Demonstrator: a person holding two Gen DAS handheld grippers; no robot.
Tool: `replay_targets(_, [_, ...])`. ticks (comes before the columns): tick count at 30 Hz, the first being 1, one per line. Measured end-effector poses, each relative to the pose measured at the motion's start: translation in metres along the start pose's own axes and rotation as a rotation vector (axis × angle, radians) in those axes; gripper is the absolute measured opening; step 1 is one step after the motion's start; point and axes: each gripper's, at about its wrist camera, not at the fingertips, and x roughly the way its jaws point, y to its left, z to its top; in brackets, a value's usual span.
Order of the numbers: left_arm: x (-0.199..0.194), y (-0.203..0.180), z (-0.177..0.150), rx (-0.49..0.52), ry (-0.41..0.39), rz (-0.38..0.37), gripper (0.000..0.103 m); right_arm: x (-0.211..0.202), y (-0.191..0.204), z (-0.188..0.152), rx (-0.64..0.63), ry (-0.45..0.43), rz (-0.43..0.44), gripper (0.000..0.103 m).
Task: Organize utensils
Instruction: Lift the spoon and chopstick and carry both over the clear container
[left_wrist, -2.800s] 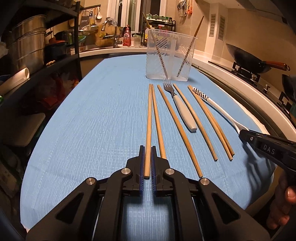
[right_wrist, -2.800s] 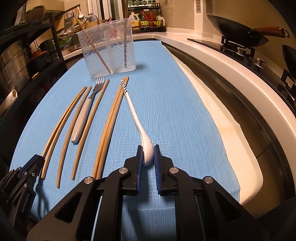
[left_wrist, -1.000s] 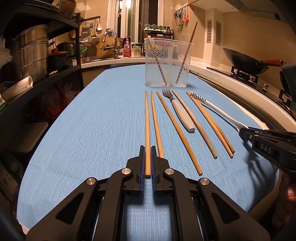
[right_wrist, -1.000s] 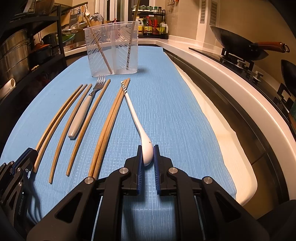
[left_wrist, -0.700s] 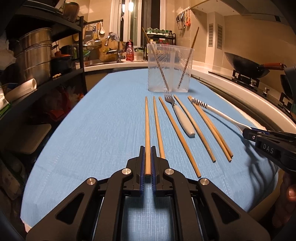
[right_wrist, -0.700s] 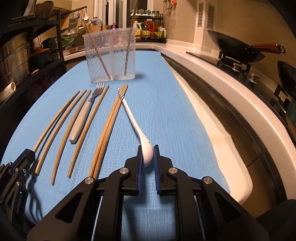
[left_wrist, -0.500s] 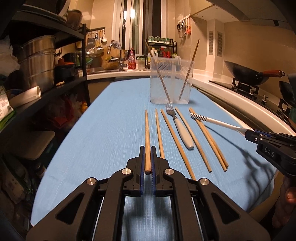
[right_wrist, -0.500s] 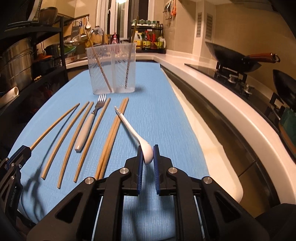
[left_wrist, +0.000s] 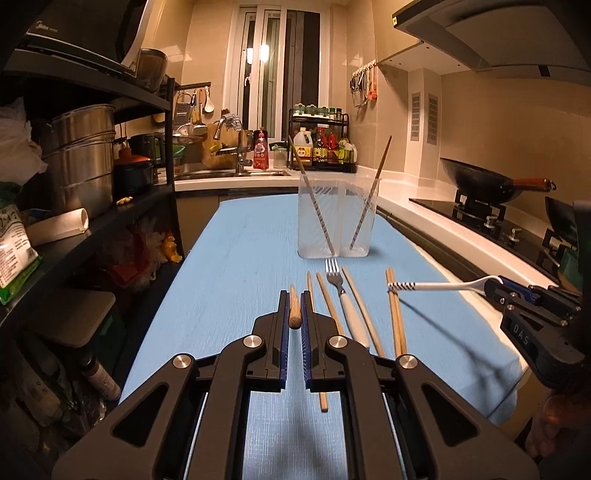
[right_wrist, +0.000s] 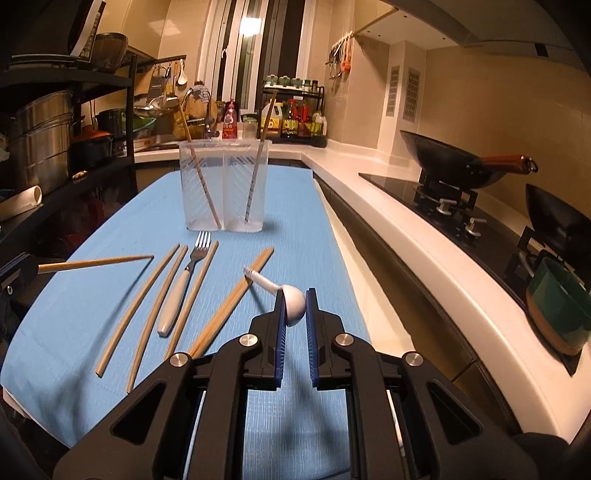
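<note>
Gripping a wooden chopstick (left_wrist: 294, 308) by its thick end, the left tongs (left_wrist: 294, 314) are closed tight on it and hold it clear of the blue mat (left_wrist: 236, 266) that covers the worktop; in the right wrist view that chopstick runs in from the left edge, its tip in the air above the mat. The right tongs (right_wrist: 294, 308) are likewise clamped, on the rounded white end of a white utensil (right_wrist: 291, 301) whose striped tip points away toward the far end of the worktop, also lifted off the mat.

Four loose chopsticks (right_wrist: 147, 291) and a closely paired two (right_wrist: 236, 295) lie on the mat in rough lines running lengthwise, with a white-handled fork (right_wrist: 177, 291) between them, tines toward the far end. Beyond the fork stands a clear two-compartment holder (right_wrist: 225, 188), upright, with one chopstick leaning in each compartment. A dark wok (right_wrist: 450, 166) sits on the stove at the right, and a black shelf rack (left_wrist: 92, 206) with steel pots stands at the left.
</note>
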Motion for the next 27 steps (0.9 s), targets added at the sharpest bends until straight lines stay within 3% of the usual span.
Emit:
replay_targets(13, [-0.006, 0.000, 0.063, -0.004, -0.012, -0.041, 0.006, -0.022, -0.005, 0.055, -0.060, -0.063, 0.042, 0.009])
replay_targets(27, [0.014, 0.021, 0.128, -0.049, 0.156, -0.157, 0.006, -0.027, 0.016, 0.106, -0.182, -0.054, 0.118, 0.009])
